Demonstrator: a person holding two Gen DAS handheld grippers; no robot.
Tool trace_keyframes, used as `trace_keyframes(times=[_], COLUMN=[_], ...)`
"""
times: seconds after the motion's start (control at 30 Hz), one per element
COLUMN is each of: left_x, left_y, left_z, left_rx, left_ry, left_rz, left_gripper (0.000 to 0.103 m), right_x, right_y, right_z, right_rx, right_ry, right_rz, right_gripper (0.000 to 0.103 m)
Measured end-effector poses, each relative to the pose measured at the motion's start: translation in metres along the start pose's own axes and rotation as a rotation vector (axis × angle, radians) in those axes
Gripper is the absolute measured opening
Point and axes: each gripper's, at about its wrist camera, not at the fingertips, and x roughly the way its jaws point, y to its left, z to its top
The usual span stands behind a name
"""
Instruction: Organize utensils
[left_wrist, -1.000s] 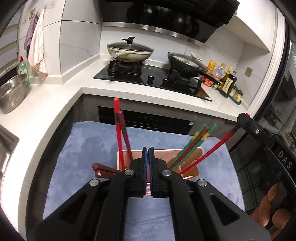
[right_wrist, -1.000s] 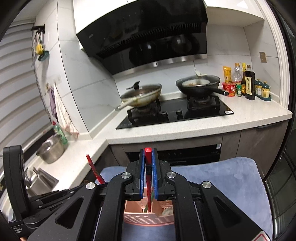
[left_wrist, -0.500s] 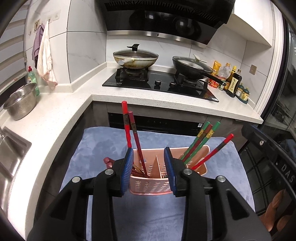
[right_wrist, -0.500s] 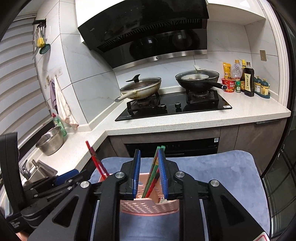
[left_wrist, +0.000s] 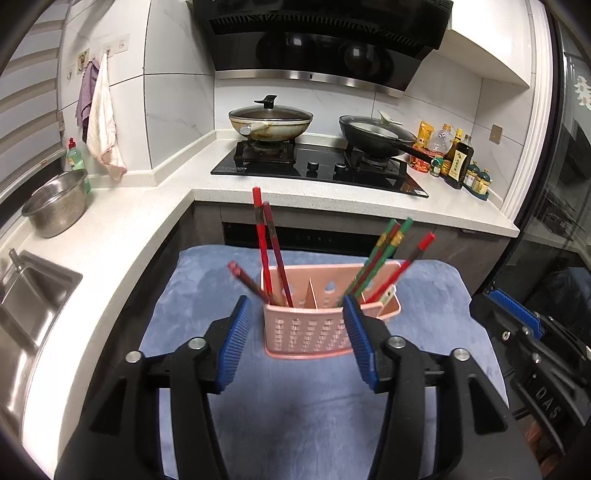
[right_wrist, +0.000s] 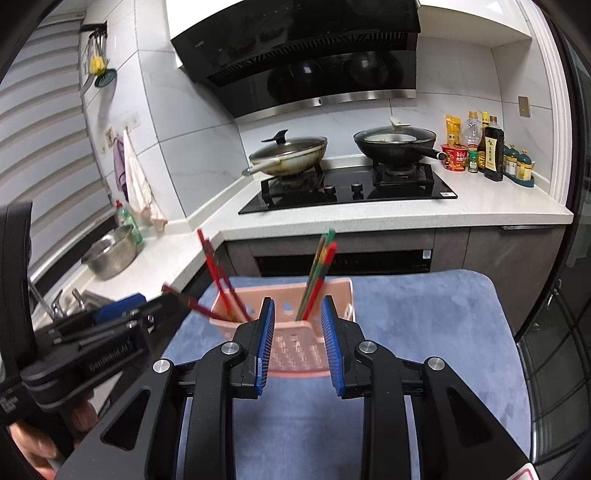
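A pink slotted holder (left_wrist: 306, 328) (right_wrist: 295, 350) stands on a blue mat (left_wrist: 295, 413) (right_wrist: 424, 314). Dark red chopsticks (left_wrist: 264, 243) (right_wrist: 218, 269) lean in its left compartment. Green and red chopsticks (left_wrist: 384, 254) (right_wrist: 319, 269) lean in its right one. My left gripper (left_wrist: 295, 301) hovers just short of the holder with its jaws opening and nothing pressed between the pads. My right gripper (right_wrist: 297, 301) is also just short of the holder, jaws opening, holding nothing. Each gripper shows at the edge of the other's view: the right gripper (left_wrist: 517, 321) and the left gripper (right_wrist: 122, 314).
A white L-shaped counter (left_wrist: 147, 221) wraps behind and to the left of the mat. On it are a black hob (left_wrist: 317, 170) with two pans, a steel colander (left_wrist: 55, 206), a sink (left_wrist: 33, 302) and sauce bottles (left_wrist: 458, 158). A hand (right_wrist: 33, 439) grips the left tool.
Both grippers were shut, the right one on a red chopstick. Both have opened and drawn back from the holder, and that chopstick now leans in the right compartment.
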Motion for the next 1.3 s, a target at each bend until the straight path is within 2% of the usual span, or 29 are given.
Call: trace_keyframes(times=[0.13,0.23,0.33,0.43,0.6,0.87,0.93,1.0,1.1,1.3], left_x=[-0.016,-0.025,-0.032,-0.038,-0.046,-0.051,-0.051,-0.049,-0.048,-0.043], left_y=[-0.004,-0.004,-0.002,-0.002,-0.004,-0.001,0.000,0.000,0.000,0.002], left_z=[-0.018,-0.030,-0.041,-0.052,-0.070,-0.088,-0.091,-0.093,-0.097,-0.105], left_rx=[0.031,0.030,0.018,0.023,0.029,0.020,0.019,0.017,0.015,0.009], left_ry=[-0.008,0.000,0.009,0.012,0.028,0.044,0.050,0.058,0.069,0.095], left_rz=[0.028,0.030,0.031,0.038,0.043,0.068,0.075,0.076,0.081,0.100], left_gripper=[0.061,0.063,0.072,0.075,0.081,0.091,0.093,0.094,0.096,0.096], right_x=[-0.015,-0.023,-0.029,-0.035,-0.044,-0.054,-0.055,-0.056,-0.057,-0.055], right_y=[0.004,0.005,0.008,0.011,0.016,0.010,0.009,0.009,0.009,0.002], right_z=[-0.016,-0.029,-0.043,-0.058,-0.079,-0.094,-0.096,-0.098,-0.102,-0.108], right_rx=[-0.005,-0.009,-0.024,-0.044,-0.092,-0.070,-0.070,-0.079,-0.083,-0.054], right_ry=[0.013,0.033,0.064,0.076,0.097,0.109,0.112,0.118,0.127,0.153], right_rz=[-0.024,-0.039,-0.071,-0.092,-0.128,-0.144,-0.152,-0.160,-0.164,-0.166], right_gripper=[0.034,0.034,0.036,0.040,0.041,0.063,0.073,0.078,0.084,0.084])
